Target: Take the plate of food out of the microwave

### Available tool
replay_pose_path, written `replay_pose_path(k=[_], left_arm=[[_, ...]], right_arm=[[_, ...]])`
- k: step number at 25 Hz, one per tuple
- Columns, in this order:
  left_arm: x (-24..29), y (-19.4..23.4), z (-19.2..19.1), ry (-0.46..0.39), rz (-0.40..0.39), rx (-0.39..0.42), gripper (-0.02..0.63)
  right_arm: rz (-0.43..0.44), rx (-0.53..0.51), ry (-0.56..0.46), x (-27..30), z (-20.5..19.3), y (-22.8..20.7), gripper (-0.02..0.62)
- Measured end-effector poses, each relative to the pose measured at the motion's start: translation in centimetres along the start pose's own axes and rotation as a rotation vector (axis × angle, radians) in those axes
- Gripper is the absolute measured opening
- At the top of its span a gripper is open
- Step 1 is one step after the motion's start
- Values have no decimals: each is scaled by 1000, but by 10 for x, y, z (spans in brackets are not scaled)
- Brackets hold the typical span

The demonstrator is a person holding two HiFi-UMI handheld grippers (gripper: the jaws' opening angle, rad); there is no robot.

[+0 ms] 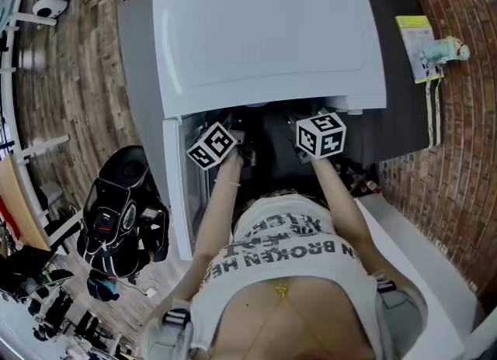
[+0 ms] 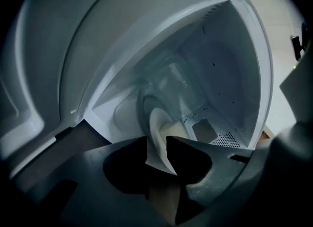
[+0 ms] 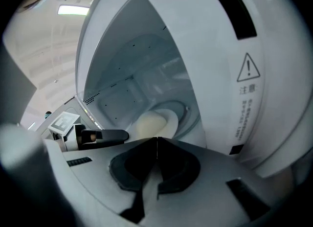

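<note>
Your left gripper (image 2: 157, 147) grips the rim of the plate (image 2: 154, 123), which sits deep inside the open microwave (image 1: 264, 40), likely for drawing it out. Your right gripper (image 3: 156, 145) hangs closed, empty, clear of the opening.

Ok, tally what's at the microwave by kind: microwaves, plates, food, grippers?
Microwave: 1
Plate: 1
Food: 1
Grippers: 2, left gripper and right gripper
Total: 5
</note>
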State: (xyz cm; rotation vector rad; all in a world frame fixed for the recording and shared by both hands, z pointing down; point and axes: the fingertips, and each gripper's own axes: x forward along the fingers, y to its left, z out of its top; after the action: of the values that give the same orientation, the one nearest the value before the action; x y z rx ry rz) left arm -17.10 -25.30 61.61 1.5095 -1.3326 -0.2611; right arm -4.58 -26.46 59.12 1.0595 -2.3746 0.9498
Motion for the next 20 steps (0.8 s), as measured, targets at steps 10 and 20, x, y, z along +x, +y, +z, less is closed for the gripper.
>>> replay_pose_path(k=[10, 20], left_arm=[[10, 1, 6, -48, -48, -104, 76], [7, 4, 4, -55, -30, -216, 38]], right_arm=[[-10, 26, 1, -5, -3, -5, 9], [-4, 56, 7, -5, -9, -4, 9]])
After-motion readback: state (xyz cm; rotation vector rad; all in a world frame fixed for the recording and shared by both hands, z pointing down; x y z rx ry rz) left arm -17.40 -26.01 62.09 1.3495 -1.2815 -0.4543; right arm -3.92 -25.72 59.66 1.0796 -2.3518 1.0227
